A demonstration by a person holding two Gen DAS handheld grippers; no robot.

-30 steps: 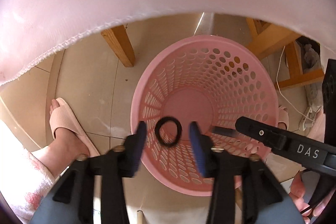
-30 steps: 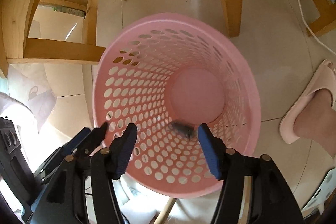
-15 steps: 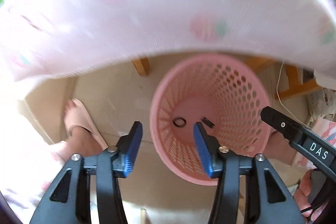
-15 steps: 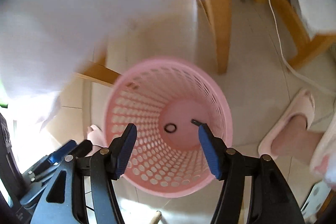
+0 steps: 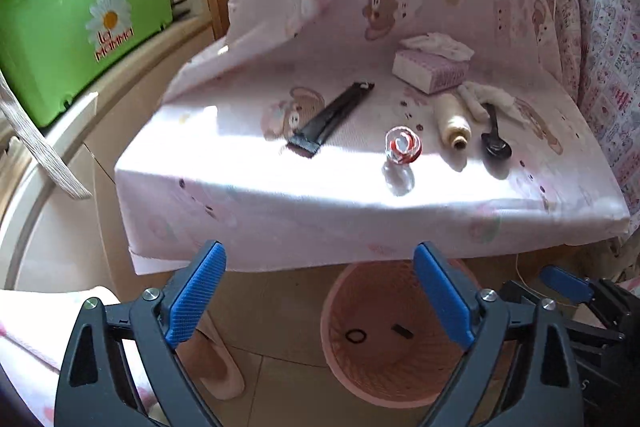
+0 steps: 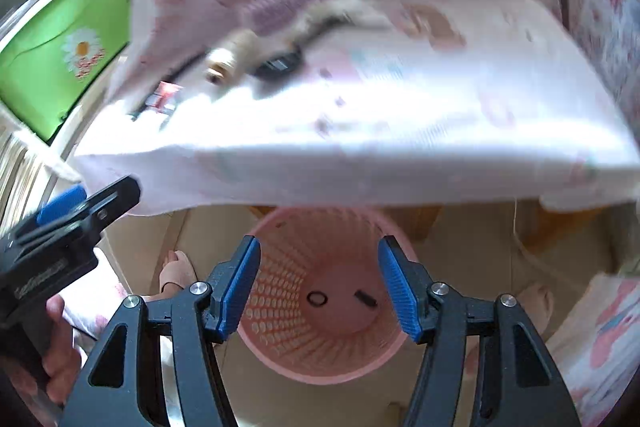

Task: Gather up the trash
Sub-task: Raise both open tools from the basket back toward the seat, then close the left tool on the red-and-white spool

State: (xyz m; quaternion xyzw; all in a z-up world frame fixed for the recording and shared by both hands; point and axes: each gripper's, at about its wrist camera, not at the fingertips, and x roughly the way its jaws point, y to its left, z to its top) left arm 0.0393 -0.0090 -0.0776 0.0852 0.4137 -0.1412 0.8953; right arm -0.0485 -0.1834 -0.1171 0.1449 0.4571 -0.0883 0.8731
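We hold both claws above the floor in front of the worktop (image 5: 248, 163), which is draped in a pink bear-print cloth. Our left claw (image 5: 320, 299) is spread wide with nothing between its blue pads (image 5: 196, 291), and our right claw (image 6: 320, 287) is also open and empty.

Below the worktop's front edge stands the pink perforated basket (image 5: 344, 379) on the tiled floor. On its bottom lie a black ring (image 5: 356, 336) and, just beside it but apart, a small dark scrap (image 5: 401, 331).

On the cloth we see a long black wrapper (image 5: 332, 119) lying flat, a crumpled red-and-white wrapper (image 5: 404, 146) nearer the front edge, a cream thread spool (image 5: 451, 119) on its side, and a black spoon (image 5: 495, 139) beside it. Behind these sits a tissue pack (image 5: 430, 71), with crumpled white tissue (image 5: 484, 99) near the spoon's handle. A green storage box (image 5: 68, 27) with a daisy print stands off to the left.
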